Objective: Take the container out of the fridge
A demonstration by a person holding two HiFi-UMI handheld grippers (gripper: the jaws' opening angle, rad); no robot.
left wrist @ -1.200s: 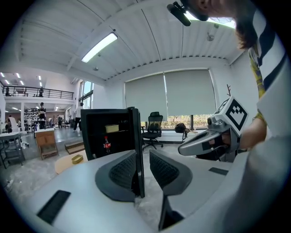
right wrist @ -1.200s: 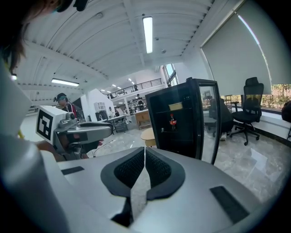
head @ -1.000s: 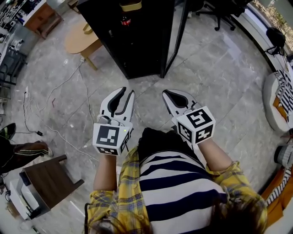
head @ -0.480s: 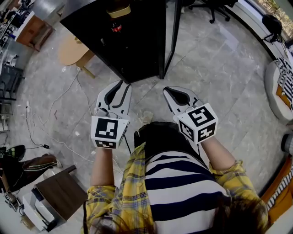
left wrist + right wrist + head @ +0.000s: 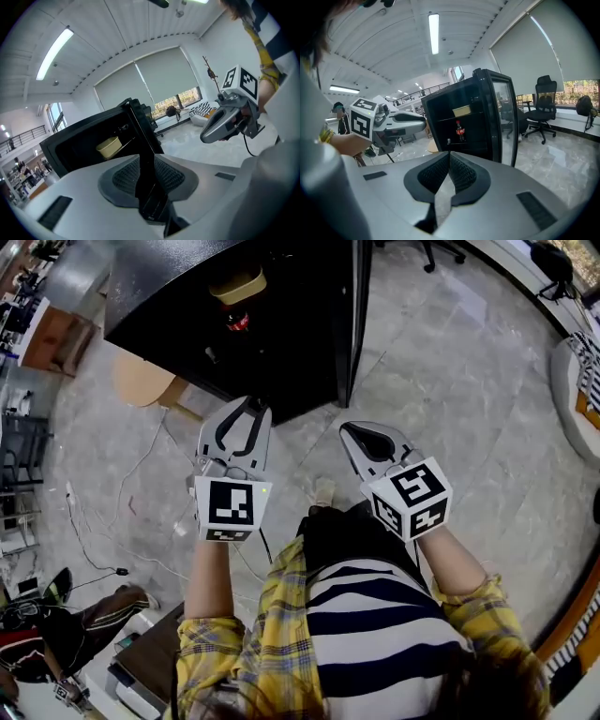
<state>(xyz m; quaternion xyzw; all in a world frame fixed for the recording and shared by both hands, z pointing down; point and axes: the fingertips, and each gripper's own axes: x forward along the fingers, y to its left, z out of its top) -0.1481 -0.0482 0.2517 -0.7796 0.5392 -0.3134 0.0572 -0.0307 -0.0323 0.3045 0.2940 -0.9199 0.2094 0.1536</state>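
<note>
The black fridge (image 5: 234, 324) stands open, its glass door (image 5: 354, 315) swung out to the right. A pale yellow container (image 5: 236, 284) sits on an upper shelf, above a cola bottle (image 5: 235, 322). The left gripper view also shows the container (image 5: 109, 146), and it is in the right gripper view too (image 5: 461, 111). My left gripper (image 5: 239, 409) hovers just before the fridge's lower front, jaws partly apart and empty. The right gripper (image 5: 364, 439) hangs further back over the floor, jaws together with nothing in them.
A round wooden table (image 5: 141, 381) stands left of the fridge. Cables (image 5: 122, 521) trail over the tiled floor on the left. A brown stool (image 5: 159, 662) is at the lower left. An office chair (image 5: 543, 105) stands beyond the open door.
The fridge has come closer and fills more of the head view. Both grippers have moved forward; the left one has reached the fridge's front. The jaws look the same.
</note>
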